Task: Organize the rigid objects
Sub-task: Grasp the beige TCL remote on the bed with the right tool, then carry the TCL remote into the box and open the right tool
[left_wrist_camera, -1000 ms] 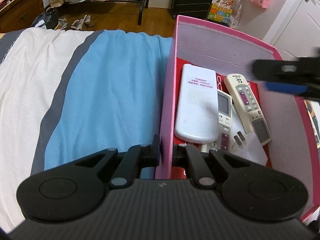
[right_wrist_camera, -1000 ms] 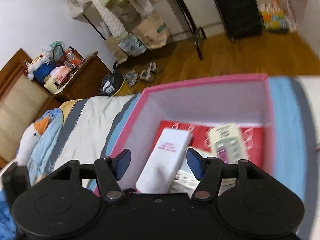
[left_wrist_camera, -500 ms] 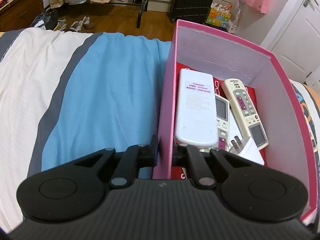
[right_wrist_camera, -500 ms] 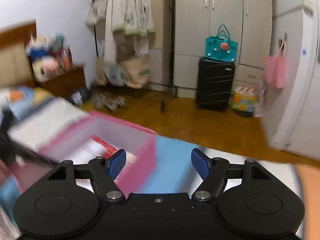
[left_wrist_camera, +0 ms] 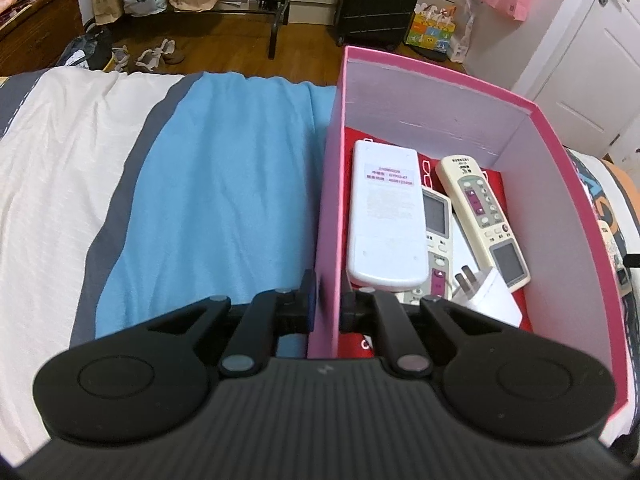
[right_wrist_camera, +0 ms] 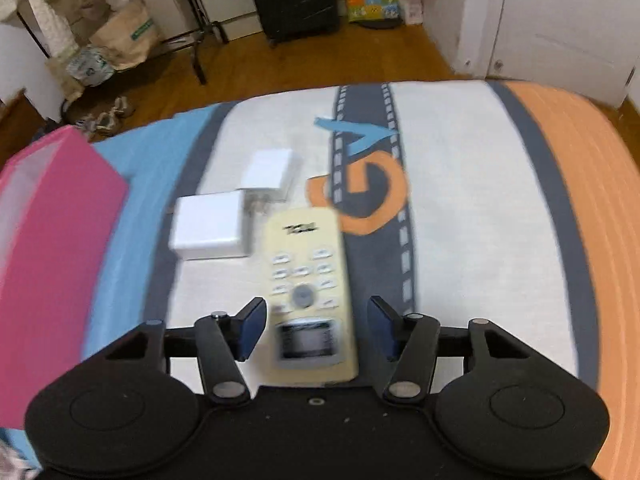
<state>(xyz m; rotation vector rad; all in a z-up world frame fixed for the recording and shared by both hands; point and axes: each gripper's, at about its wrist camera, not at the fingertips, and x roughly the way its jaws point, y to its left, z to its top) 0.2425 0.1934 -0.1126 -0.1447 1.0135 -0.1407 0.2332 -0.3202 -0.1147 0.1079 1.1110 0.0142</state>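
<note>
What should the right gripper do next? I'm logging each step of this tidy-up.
Probably lower and close on the cream remote. The right gripper is open, with the remote lying on the bed between its fingers, while the left gripper clamps the pink box wall, steadying it.

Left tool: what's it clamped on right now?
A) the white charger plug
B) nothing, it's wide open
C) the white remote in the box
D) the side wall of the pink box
D: in the left wrist view the left tool has one finger outside and one inside the pink box, closed on its side wall; the white remote and charger plug lie loose inside.
</note>
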